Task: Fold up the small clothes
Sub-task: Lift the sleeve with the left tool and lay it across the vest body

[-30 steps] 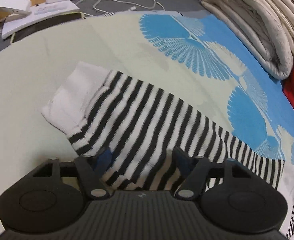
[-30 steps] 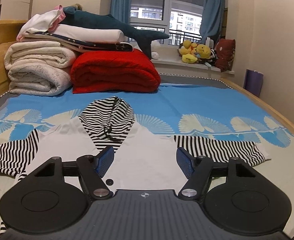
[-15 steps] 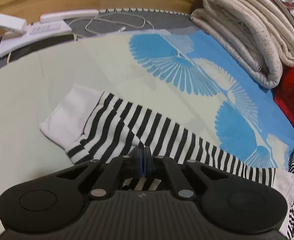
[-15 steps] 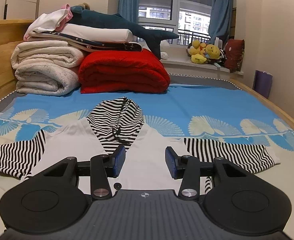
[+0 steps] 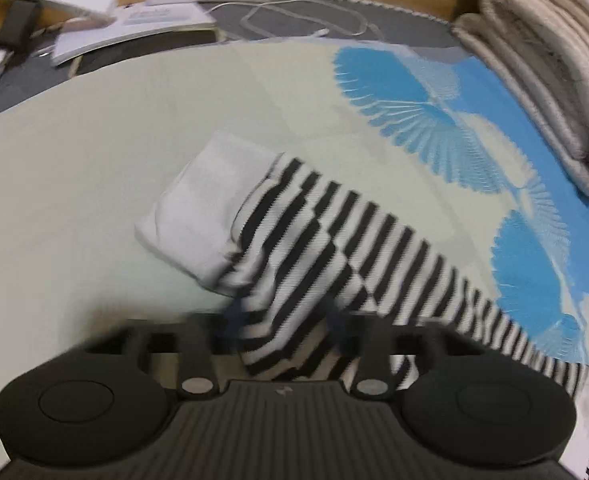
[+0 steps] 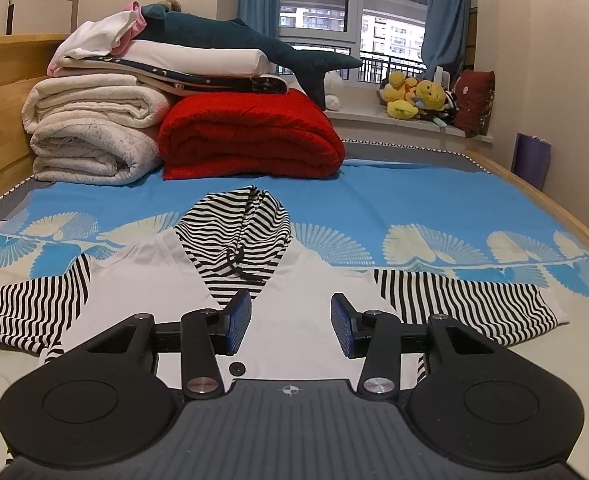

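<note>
Two grippers, one little hooded top (image 6: pixel 306 280) spread flat on the bed sheet (image 5: pixel 94 160). My left gripper (image 5: pixel 284 316) sits over the striped sleeve (image 5: pixel 334 248). Its jaws have just been opening and now stand part-way apart with a ridge of sleeve between them. The blur is heavy, but the pads look to have let go. My right gripper (image 6: pixel 290 324) hangs half open over the white chest with nothing in it.

I judge this is the sleeve fold. To do it well I should bite near the white cuff (image 5: pixel 202 216) out at ten o'clock, pinch both layers, and carry it in towards four o'clock so it lands flat across the body.

The left view alone shows that cuff and the sleeve's rumples. The right view alone gives the whole layout: the hood (image 6: pixel 234 236) at twelve and the other sleeve (image 6: pixel 454 300) lying flat at three.
</note>
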The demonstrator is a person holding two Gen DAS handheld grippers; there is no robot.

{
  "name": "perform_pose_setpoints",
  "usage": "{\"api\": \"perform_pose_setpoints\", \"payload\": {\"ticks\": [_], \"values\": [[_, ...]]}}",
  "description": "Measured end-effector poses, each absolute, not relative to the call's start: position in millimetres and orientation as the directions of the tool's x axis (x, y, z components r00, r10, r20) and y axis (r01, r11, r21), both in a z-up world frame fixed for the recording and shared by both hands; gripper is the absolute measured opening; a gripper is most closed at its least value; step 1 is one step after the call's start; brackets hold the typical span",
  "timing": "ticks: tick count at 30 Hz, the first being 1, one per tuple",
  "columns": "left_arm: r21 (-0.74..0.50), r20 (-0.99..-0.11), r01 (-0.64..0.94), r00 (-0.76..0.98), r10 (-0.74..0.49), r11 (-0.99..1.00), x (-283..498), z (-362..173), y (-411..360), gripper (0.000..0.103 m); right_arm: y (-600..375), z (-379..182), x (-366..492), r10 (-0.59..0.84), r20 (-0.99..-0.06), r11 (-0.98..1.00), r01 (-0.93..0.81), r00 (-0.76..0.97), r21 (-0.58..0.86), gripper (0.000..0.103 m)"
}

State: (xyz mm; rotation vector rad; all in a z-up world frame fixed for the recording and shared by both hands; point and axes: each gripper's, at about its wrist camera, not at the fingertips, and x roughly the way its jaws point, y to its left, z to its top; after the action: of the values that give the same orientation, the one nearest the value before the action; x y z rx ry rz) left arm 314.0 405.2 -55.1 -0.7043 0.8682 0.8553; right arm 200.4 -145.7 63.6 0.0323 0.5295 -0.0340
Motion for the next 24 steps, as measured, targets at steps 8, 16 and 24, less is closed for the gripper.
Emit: {"api": "perform_pose_setpoints", "payload": {"ticks": [8,16,24], "values": [[-0.225,-0.779,-0.793,0.495,0.384,0.565,326.1,-20.1,379.3,0.005,-147.4,63.7,213.5,-0.003,-0.498,1.0,0.015,0.867,0.02,0.046],[-0.249,-0.701,-0.648,0.633,0.327,0.719,356.8,21.5,323.6,0.005,-143.6,75.6,251.8,0.101,-0.483,0.994,-0.103,0.87,0.022,0.046],[-0.263,-0.678,-0.408,0.723,0.133,0.875,385.7,43.4,239.2,0.005,-151.3,73.6,305.9,0.212,-0.486,0.975,-0.22,0.848,0.041,0.038]]}}
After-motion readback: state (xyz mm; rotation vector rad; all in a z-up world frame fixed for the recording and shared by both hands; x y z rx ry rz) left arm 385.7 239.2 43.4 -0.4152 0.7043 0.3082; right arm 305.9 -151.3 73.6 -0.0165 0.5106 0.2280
